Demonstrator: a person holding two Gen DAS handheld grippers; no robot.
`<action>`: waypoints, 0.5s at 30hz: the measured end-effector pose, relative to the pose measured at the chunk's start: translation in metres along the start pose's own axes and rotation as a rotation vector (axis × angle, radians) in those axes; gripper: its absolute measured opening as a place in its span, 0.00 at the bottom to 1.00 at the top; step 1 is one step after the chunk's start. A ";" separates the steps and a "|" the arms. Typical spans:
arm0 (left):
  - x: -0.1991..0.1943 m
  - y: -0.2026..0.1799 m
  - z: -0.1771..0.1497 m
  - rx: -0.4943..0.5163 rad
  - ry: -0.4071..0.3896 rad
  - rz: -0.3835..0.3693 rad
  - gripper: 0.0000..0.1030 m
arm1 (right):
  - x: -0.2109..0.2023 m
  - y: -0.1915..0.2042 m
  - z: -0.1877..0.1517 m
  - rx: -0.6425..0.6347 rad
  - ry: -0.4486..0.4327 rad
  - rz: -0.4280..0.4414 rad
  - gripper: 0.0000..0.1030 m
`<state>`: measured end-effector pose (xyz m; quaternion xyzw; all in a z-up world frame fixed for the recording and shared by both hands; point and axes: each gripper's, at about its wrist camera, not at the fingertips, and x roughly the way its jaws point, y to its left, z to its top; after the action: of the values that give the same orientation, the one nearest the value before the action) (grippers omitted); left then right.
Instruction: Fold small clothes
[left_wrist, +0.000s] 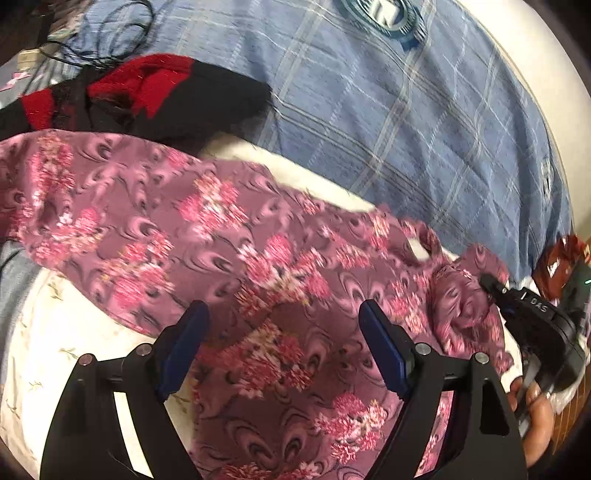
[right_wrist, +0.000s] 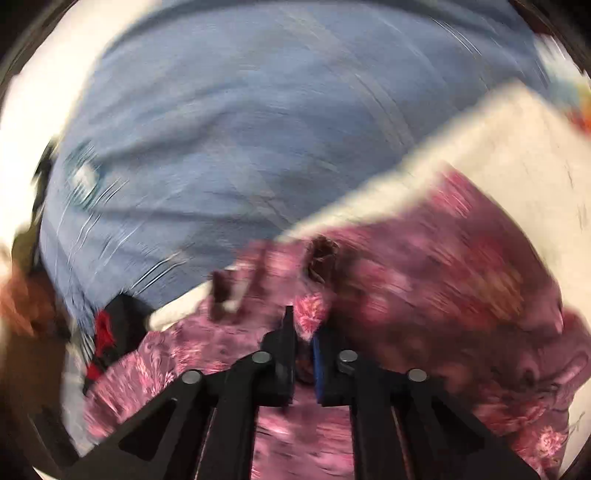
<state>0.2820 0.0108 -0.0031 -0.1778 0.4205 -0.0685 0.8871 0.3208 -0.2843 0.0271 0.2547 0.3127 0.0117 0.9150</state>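
Note:
A purple garment with pink flowers (left_wrist: 207, 236) lies spread on a white floral cloth (left_wrist: 48, 332). My left gripper (left_wrist: 284, 314) is open just above the garment's near part, with nothing between its fingers. My right gripper (left_wrist: 491, 284) shows at the right edge of the left wrist view, at a bunched end of the garment. In the blurred right wrist view the right gripper (right_wrist: 304, 325) is shut on a fold of the flowered garment (right_wrist: 424, 295).
A black and red knitted garment (left_wrist: 147, 96) lies beyond the flowered one at the left, and shows in the right wrist view (right_wrist: 107, 339). A blue checked sheet (left_wrist: 406, 110) covers the bed behind. Dark cables (left_wrist: 107, 40) lie at the far left. A teal ring (left_wrist: 384, 18) lies on the sheet.

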 end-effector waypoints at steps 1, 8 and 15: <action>-0.003 0.003 0.002 -0.008 -0.014 0.014 0.80 | 0.001 0.019 -0.001 -0.052 -0.002 0.014 0.07; -0.018 0.032 0.014 -0.086 -0.080 0.076 0.80 | 0.043 0.135 -0.035 -0.275 0.068 0.094 0.07; -0.021 0.055 0.021 -0.169 -0.098 0.086 0.81 | 0.083 0.154 -0.081 -0.255 0.290 0.106 0.19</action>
<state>0.2836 0.0730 0.0040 -0.2371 0.3879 0.0142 0.8906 0.3617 -0.0983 -0.0016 0.1482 0.4234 0.1359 0.8833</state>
